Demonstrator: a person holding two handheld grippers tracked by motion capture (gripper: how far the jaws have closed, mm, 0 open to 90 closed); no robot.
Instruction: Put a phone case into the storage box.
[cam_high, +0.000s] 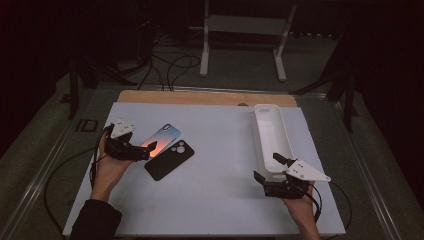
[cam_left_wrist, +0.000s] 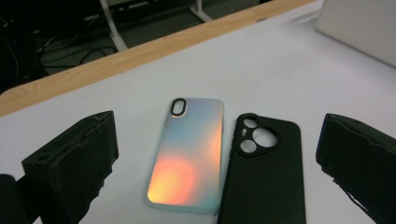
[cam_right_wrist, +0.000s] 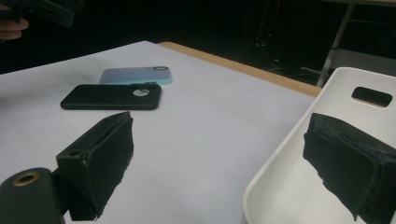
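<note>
An iridescent phone case (cam_high: 162, 138) (cam_left_wrist: 189, 154) lies back-up on the white table, with a black phone case (cam_high: 170, 159) (cam_left_wrist: 266, 172) touching its right side. My left gripper (cam_high: 147, 150) (cam_left_wrist: 219, 135) is open at the near end of the iridescent case, and both cases lie ahead between its jaws. My right gripper (cam_high: 268, 167) (cam_right_wrist: 222, 123) is open at the near end of a long white tray (cam_high: 272, 132) (cam_right_wrist: 280, 163). One jaw is inside the tray, the other outside its wall. Farther off lie the black case (cam_right_wrist: 112, 97) and the iridescent case (cam_right_wrist: 135, 74).
The white table top (cam_high: 215, 185) has a wooden strip (cam_high: 200, 97) along its far edge. Behind it, a white stand (cam_high: 245, 40) and cables (cam_high: 170, 65) rest on the floor. The tray has a handle slot (cam_right_wrist: 371, 96) in its far end and looks empty.
</note>
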